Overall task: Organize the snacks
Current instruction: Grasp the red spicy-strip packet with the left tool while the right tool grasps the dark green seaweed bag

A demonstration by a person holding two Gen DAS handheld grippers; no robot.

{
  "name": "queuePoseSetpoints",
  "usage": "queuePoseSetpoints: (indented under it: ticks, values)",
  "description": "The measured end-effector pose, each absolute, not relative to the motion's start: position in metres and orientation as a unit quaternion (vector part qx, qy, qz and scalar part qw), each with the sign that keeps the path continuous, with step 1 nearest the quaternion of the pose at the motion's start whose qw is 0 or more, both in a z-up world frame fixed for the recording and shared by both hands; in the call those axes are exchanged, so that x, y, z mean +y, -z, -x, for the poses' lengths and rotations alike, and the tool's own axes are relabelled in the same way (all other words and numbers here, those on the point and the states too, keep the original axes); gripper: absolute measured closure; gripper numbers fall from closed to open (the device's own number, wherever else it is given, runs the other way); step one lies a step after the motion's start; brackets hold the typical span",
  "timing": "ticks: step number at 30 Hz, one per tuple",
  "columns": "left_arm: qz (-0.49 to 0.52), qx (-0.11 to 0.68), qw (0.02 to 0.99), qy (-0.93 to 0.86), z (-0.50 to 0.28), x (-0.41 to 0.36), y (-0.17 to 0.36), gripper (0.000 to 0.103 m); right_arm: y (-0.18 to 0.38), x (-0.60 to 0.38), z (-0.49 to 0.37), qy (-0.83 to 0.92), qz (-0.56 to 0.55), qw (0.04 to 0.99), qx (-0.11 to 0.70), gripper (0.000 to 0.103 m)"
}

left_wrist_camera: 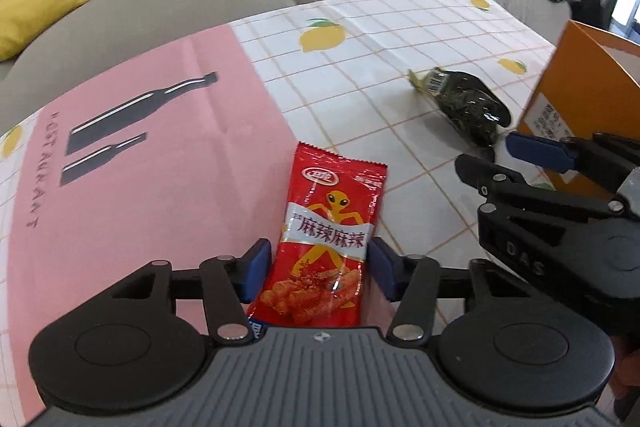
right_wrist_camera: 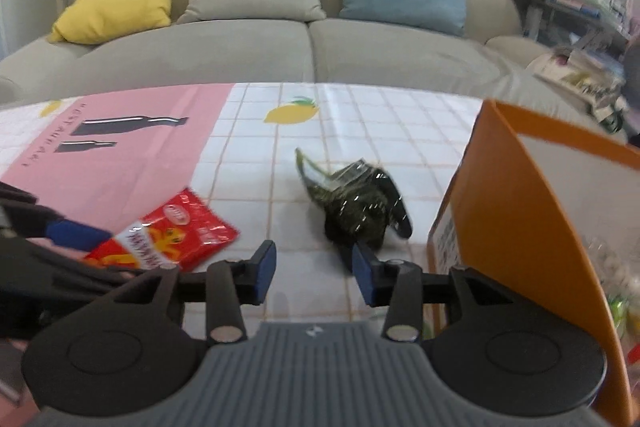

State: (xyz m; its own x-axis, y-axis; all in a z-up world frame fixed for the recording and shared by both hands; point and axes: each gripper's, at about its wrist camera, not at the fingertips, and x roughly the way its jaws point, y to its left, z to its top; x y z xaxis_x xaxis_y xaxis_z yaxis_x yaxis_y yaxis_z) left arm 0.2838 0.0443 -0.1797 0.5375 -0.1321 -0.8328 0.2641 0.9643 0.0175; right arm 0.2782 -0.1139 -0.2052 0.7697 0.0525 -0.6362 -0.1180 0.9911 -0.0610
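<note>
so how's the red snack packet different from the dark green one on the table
The red snack packet is flat, opaque and printed with a yellow figure; the dark green packet is bulging, crinkled and glossy, with a twisted end. The red one sits between the left gripper's blue pads; the dark green one lies free, just beyond the right gripper, whose jaws hold nothing. The green one lies nearer the orange box. Both are small sealed packets on the lemon tablecloth.

My blue pads (left_wrist_camera: 256, 269) look matt against the glossy red foil packet (left_wrist_camera: 328, 243). The dark packet's (right_wrist_camera: 356, 207) clear wrap glints; the tablecloth (left_wrist_camera: 400, 39) looks smooth.
</note>
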Motion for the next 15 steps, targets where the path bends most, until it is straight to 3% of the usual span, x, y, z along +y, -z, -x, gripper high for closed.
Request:
queuePoseSetpoints:
  ticks: [8,10,15]
  values:
    - [-0.018,0.483,0.874,0.060,-0.282,0.058,0.177,0.050,0.217,-0.101,-0.288,-0.013,0.131,0.937,0.324,0.070]
    - [-0.010,0.488,0.872,0.050,-0.280,0.061,0.176,0.051,0.222,-0.100,-0.292,-0.011,0.141,0.934,0.328,0.085]
    - [0.030,0.504,0.863,0.018,-0.269,0.067,0.173,0.055,0.225,-0.103,-0.294,-0.013,0.144,0.932,0.331,0.094]
